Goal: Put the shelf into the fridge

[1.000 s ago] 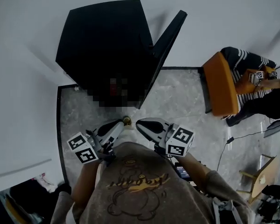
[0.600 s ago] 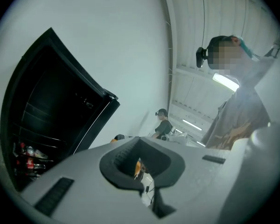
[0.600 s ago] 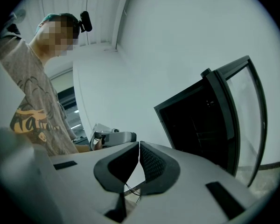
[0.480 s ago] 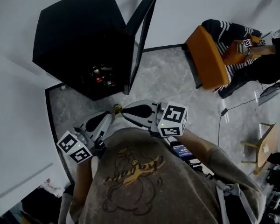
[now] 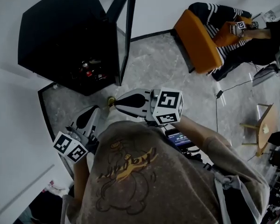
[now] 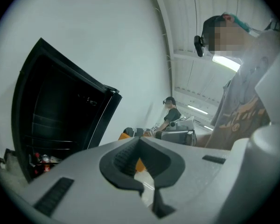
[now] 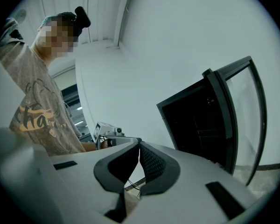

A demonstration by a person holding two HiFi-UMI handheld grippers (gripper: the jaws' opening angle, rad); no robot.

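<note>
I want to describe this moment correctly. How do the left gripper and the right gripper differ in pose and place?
In the head view the right gripper lies across the picture, tips pointing left; the left gripper points up the picture, toward the black fridge. The right gripper sits above the middle of the shirt; the left gripper sits lower in the picture, at the shirt's left edge. Both have jaws together, with nothing between them.
</note>
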